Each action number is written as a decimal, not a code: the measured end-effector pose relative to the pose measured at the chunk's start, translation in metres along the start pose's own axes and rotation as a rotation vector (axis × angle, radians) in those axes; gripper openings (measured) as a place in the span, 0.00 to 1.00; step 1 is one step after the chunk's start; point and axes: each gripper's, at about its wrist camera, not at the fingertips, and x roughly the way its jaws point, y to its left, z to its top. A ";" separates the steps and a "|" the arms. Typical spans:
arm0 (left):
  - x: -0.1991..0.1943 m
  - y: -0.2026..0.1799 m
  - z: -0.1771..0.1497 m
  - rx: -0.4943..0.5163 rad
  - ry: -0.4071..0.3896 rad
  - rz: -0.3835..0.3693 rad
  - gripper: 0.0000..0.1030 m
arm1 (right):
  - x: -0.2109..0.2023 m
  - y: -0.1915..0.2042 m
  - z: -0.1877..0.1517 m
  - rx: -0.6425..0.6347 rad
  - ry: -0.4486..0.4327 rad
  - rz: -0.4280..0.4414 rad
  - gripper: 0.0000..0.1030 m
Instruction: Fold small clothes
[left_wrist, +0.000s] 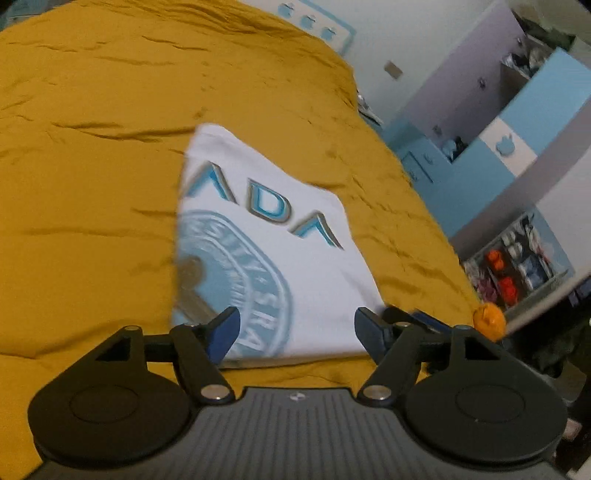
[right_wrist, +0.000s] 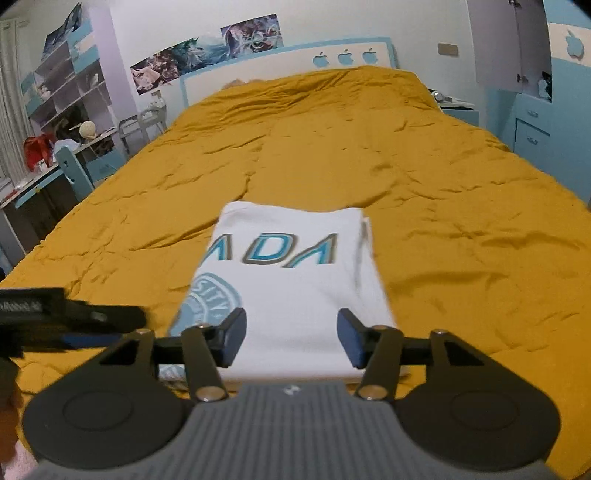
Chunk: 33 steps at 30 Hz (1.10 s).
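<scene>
mustard-yellow bedspread (right_wrist: 424, 177) covers the bed, and a folded white t-shirt (right_wrist: 295, 295) lies on it near the foot edge, its long axis running toward the headboard (right_wrist: 288, 62). blue letters "ada" read across the shirt, above part of a round blue seal. left gripper (left_wrist: 295, 328) hovers at the shirt's near edge, fingers spread wide, grasping nothing. right gripper (right_wrist: 291, 339) does likewise, fingers parted, released.

White shirt (right_wrist: 295, 291) – blue lettering – on mustard bedspread (right_wrist: 369, 155)
</scene>
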 end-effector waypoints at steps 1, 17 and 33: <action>0.008 -0.002 -0.002 0.004 0.006 0.012 0.80 | 0.008 0.001 -0.003 -0.006 0.013 -0.015 0.36; -0.021 0.048 0.000 -0.085 0.037 0.009 0.69 | 0.034 -0.085 0.013 0.160 0.108 0.061 0.40; 0.035 0.138 0.028 -0.331 0.102 -0.087 0.73 | 0.199 -0.195 0.089 0.476 0.240 0.374 0.57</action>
